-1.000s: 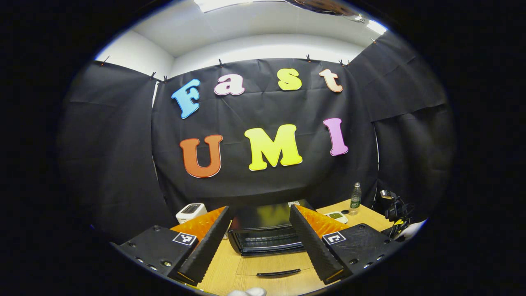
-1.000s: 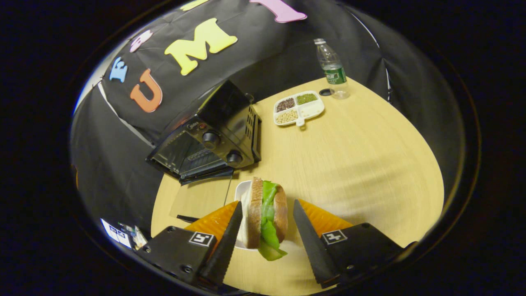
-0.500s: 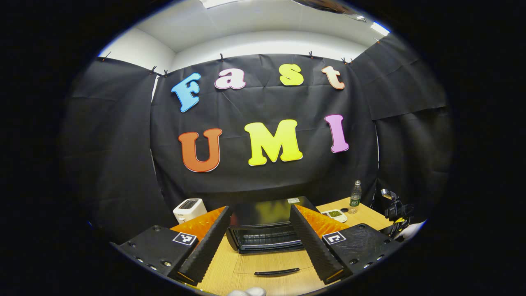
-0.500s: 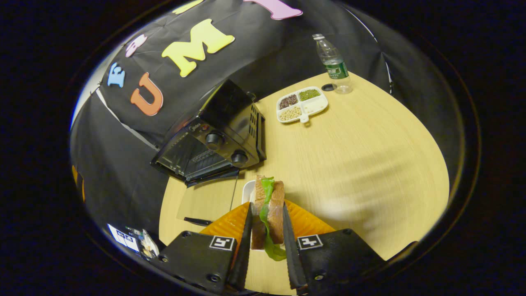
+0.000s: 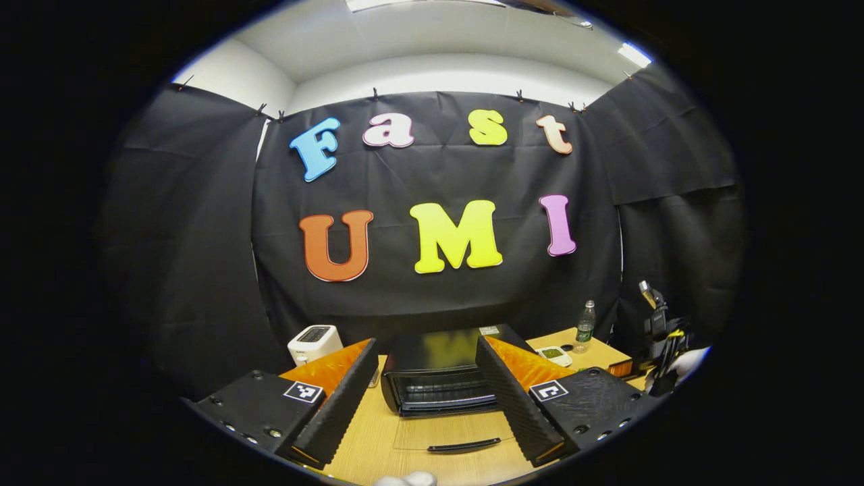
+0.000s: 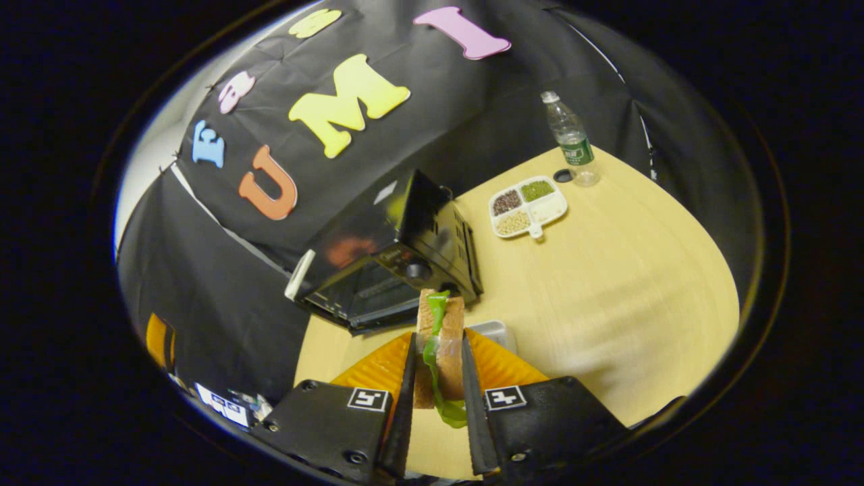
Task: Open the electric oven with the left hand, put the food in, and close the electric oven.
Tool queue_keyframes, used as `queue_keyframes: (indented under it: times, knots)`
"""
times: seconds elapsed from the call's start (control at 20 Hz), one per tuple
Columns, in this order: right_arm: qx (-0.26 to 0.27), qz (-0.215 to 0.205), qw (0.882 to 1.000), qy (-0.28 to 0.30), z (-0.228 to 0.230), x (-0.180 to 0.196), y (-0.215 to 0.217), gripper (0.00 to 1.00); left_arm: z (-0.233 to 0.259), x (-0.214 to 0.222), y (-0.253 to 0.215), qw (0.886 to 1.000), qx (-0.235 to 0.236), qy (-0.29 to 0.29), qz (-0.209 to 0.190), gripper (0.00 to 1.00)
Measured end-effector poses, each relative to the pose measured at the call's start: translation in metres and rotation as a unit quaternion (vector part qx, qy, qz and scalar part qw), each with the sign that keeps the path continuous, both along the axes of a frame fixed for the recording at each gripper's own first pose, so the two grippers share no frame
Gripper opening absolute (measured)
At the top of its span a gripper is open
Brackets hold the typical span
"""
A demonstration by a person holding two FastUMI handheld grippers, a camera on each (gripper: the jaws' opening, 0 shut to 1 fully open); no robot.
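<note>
Gripping the sandwich (image 6: pixel 442 351) in my right gripper (image 6: pixel 435 405), both fingers pressed flat on the two bread slices, lettuce hanging out the near end; it's lifted off the wooden table (image 6: pixel 621 283). Just behind it a white plate (image 6: pixel 498 331) sits on the table, partly hidden by my orange finger backing. Past that the black electric oven (image 6: pixel 398 263), door (image 6: pixel 358 300) dropped open, knobs on the front panel. Farther right a divided dish of beans (image 6: pixel 528 206), then a water bottle (image 6: pixel 572 140) with its cap (image 6: pixel 561 176) beside it near the table's far edge. My left gripper (image 5: pixel 425 395) is spread wide, nothing between the fingers, hovering in front of the oven (image 5: pixel 442 371); the glass door (image 5: pixel 459 437) lies flat toward me, handle nearest, rack visible inside. White toaster (image 5: pixel 314 343) left of the oven, against the cloth wall. My other gripper (image 5: pixel 665 337) at far right edge, hard to make out.
</note>
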State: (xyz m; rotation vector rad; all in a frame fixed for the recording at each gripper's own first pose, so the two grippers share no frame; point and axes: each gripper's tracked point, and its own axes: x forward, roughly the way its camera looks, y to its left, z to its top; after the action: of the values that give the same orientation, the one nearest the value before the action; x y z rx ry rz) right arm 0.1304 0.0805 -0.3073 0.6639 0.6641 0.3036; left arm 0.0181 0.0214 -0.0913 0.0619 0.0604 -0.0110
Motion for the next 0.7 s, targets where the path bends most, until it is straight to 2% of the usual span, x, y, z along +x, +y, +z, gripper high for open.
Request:
queue_keyframes:
  times: [0.05, 0.1, 0.15, 0.2, 0.3, 0.4, 0.45, 0.5, 0.7]
  knots:
    - [0.024, -0.008, 1.0, -0.007, 0.011, 0.001, 0.009, 0.34, 0.0, -0.001, 0.004, 1.0, -0.001, -0.001, -0.002, 0.95]
    - [0.048, -0.012, 0.999, -0.01, 0.018, 0.002, 0.02, 0.38, 0.002, -0.001, 0.008, 1.0, -0.001, -0.001, -0.002, 0.95]
    - [0.081, -0.023, 0.996, -0.014, 0.025, 0.002, 0.029, 0.34, 0.002, -0.001, 0.012, 1.0, -0.001, -0.001, -0.004, 0.95]
    - [0.112, -0.033, 0.993, -0.014, 0.029, 0.005, 0.039, 0.38, 0.002, -0.002, 0.015, 1.0, -0.001, -0.001, -0.007, 0.95]
    - [0.169, -0.051, 0.984, -0.011, 0.027, 0.01, 0.059, 0.34, 0.003, -0.002, 0.022, 1.0, 0.001, 0.002, -0.012, 0.95]
    - [0.214, -0.06, 0.975, -0.004, 0.015, 0.015, 0.082, 0.34, -0.001, -0.004, 0.027, 1.0, 0.005, 0.007, -0.019, 0.95]
    - [0.235, -0.071, 0.969, -0.001, 0.009, 0.019, 0.09, 0.38, -0.002, -0.003, 0.029, 1.0, 0.008, 0.011, -0.023, 0.95]
    - [0.257, -0.08, 0.963, 0.001, 0.003, 0.023, 0.098, 0.34, -0.004, -0.004, 0.031, 0.999, 0.012, 0.014, -0.026, 0.95]
    - [0.315, -0.118, 0.941, 0.024, -0.033, 0.049, 0.127, 0.33, -0.01, -0.003, 0.034, 0.999, 0.017, 0.027, -0.04, 0.95]
